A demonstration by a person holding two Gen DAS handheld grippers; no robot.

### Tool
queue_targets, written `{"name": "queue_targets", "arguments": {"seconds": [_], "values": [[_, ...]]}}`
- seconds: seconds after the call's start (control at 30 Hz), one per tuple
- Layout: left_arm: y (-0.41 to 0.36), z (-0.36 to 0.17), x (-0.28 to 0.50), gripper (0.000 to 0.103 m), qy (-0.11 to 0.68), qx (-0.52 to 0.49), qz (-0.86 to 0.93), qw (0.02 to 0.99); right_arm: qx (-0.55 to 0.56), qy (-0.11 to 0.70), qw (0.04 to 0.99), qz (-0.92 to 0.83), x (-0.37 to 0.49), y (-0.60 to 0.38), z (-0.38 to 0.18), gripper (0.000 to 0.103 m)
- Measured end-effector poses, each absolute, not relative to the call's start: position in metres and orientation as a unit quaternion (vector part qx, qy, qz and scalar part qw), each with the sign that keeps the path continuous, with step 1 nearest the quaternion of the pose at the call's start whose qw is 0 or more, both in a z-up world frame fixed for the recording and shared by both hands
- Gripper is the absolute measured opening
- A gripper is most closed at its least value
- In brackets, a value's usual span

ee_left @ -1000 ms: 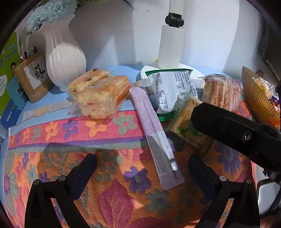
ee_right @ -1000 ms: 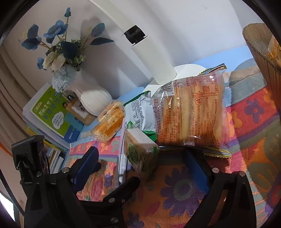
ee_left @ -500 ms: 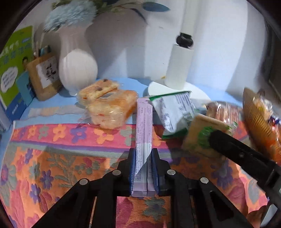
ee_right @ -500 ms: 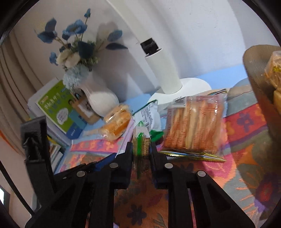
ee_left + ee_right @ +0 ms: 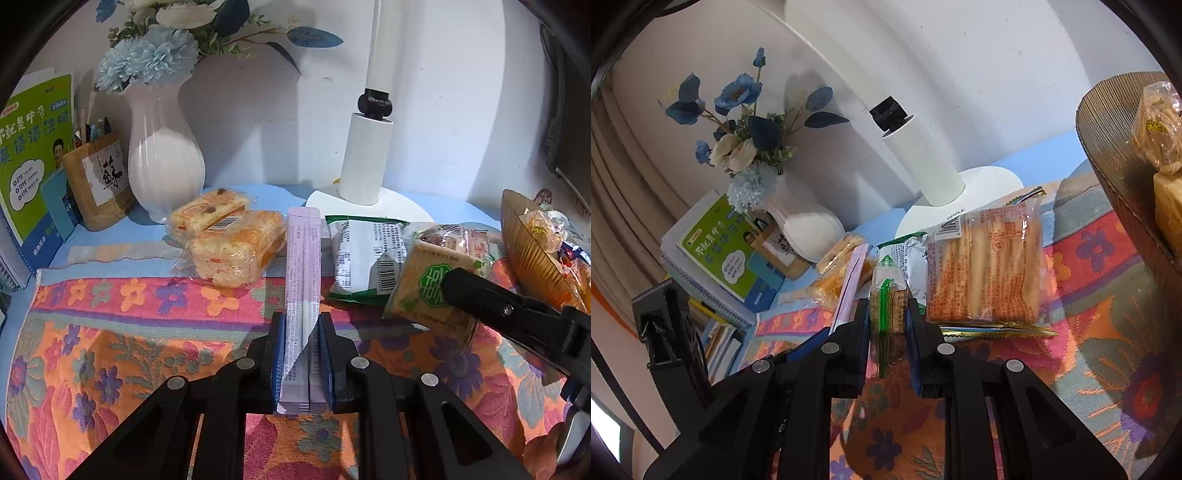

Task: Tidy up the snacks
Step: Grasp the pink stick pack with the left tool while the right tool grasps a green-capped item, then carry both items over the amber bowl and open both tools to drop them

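Jaws of the left gripper (image 5: 302,363) are pinching a long lilac sachet (image 5: 302,273), right of the white vase (image 5: 162,162); right gripper (image 5: 887,334) jaws are clamping a green-printed cracker pack (image 5: 886,295), right of that vase too.

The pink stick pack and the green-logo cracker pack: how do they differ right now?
The pink stick pack is long, thin and pale pink; the cracker pack is short, blocky and tan with a green logo. The left gripper pinches the stick pack's near end, folding it lengthwise; the right gripper clamps the cracker pack, which keeps its shape. Both are sealed snacks held over the flowered cloth.
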State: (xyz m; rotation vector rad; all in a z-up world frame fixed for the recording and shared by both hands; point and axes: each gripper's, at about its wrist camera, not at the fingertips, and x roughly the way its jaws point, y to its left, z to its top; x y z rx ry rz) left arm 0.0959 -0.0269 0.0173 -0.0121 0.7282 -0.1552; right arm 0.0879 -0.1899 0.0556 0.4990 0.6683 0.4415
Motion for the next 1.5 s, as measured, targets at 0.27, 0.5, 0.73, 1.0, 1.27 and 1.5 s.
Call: {"name": "queue_targets", "arguments": {"seconds": [0.27,0.5,0.73,1.0,1.27,1.5], "values": [[-0.02,0.016,0.098,0.017,0.359,-0.02,-0.06,0.931,0.236,0.32,0.892,0.216,0.088,-0.188,0.057,0.017],[-0.025,0.019,0.095,0.017,0.35,-0.011,-0.06,0.935,0.24,0.323,0.889,0.218,0.088,-0.188,0.056,0.017],[-0.023,0.02,0.094,0.017,0.344,-0.015,-0.06,0.937,0.242,0.32,0.889,0.219,0.088,-0.189,0.057,0.017],[-0.022,0.023,0.09,0.017,0.333,-0.018,-0.063,0.941,0.239,0.313,0.892,0.22,0.085,-0.188,0.061,0.017],[-0.024,0.027,0.084,0.017,0.316,-0.019,-0.071,0.946,0.221,0.276,0.912,0.21,0.074,-0.187,0.074,0.017],[-0.021,0.029,0.081,0.017,0.307,-0.032,-0.065,0.949,0.22,0.252,0.919,0.208,0.068,-0.191,0.083,0.017]]}}
